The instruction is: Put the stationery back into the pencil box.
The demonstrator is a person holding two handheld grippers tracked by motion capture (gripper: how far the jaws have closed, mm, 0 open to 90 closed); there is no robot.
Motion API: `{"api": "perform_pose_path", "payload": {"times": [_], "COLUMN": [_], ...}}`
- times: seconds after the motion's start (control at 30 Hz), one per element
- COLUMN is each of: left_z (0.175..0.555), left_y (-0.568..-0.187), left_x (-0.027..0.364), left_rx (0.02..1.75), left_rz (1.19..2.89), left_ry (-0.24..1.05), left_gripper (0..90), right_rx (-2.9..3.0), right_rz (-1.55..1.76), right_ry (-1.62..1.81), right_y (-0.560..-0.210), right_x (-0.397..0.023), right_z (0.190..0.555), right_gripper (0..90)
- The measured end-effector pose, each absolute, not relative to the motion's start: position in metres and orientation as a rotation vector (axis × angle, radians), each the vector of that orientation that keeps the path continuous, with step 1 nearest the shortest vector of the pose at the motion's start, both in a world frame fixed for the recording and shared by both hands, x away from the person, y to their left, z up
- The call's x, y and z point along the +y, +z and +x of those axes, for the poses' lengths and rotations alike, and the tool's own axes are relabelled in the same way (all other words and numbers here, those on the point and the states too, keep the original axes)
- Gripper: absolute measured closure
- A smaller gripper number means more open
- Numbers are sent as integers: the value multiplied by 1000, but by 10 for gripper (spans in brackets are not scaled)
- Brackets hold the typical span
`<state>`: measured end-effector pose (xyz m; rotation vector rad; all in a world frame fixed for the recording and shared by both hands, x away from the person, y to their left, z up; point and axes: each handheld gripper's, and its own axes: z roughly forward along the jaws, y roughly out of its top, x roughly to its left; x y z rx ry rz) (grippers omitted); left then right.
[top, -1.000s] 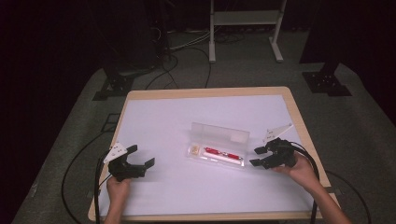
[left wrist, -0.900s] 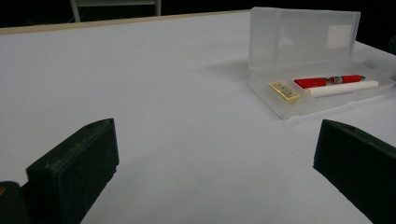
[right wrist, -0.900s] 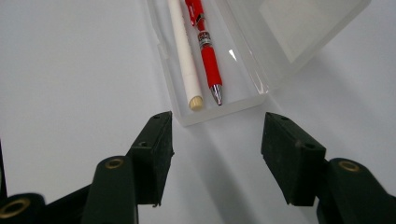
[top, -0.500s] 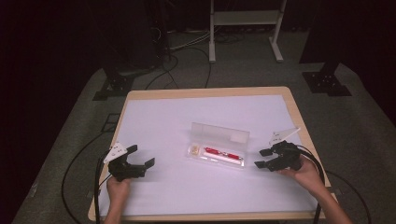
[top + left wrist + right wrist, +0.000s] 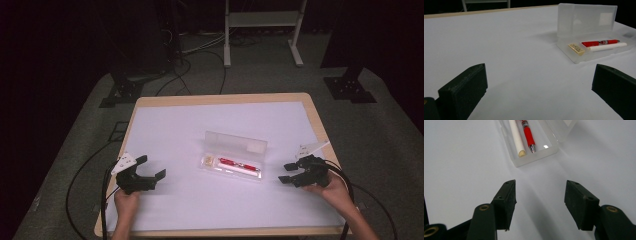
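Lying open mid-table: clear case (image 5: 231, 169), lid (image 5: 236, 142) hinged up on far side, tray facing up; red pen (image 5: 599, 42) and white pen (image 5: 607, 46) side by side in tray, small tan eraser (image 5: 576, 48) at tray's left end as seen from high view

Resting on white sheet (image 5: 200, 125) over wood-edged table (image 5: 220, 99), roughly centred between both grippers

Hovering just right of case: right gripper (image 5: 289, 172), jaws spread wide, nothing between pads, pointed at case's near end in right gripper view, apart from it; held by right hand (image 5: 332, 187), cable trailing off table edge

Sitting well left of case near front-left corner: left gripper (image 5: 150, 167), jaws spread wide and empty, aimed across sheet toward case in left gripper view; held by left hand (image 5: 125, 202), cable looping down to floor

Standing beyond table on grey carpet: white frame (image 5: 262, 30) and dark stand feet, cables strewn between
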<state>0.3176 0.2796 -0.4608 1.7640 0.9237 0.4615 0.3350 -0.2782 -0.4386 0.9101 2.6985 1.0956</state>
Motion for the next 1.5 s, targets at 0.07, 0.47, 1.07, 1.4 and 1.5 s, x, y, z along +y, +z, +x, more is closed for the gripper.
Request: {"api": "perform_pose_path", "payload": {"times": [0.07, 0.47, 1.07, 1.4, 1.5], "left_z": [318, 317, 317, 317, 317], "left_y": [-461, -461, -461, -461, -461], "left_x": [279, 279, 279, 279, 279], "left_rx": [926, 922, 923, 929, 932], "left_rz": [1766, 1771, 1771, 1772, 1770], "left_ry": [461, 464, 467, 470, 468], "left_gripper": [0, 0, 0, 0, 0], "right_rx": [2693, 2670, 2655, 2641, 2617], "right_rz": [915, 973, 1014, 1030, 1020], "right_ry": [1101, 1118, 1129, 1141, 1161], "right_y": [-440, -448, -455, -458, -458], "right_x": [-281, -294, -306, -310, -310], "right_z": [333, 324, 310, 301, 297], "right_gripper": [417, 416, 412, 389, 366]}}
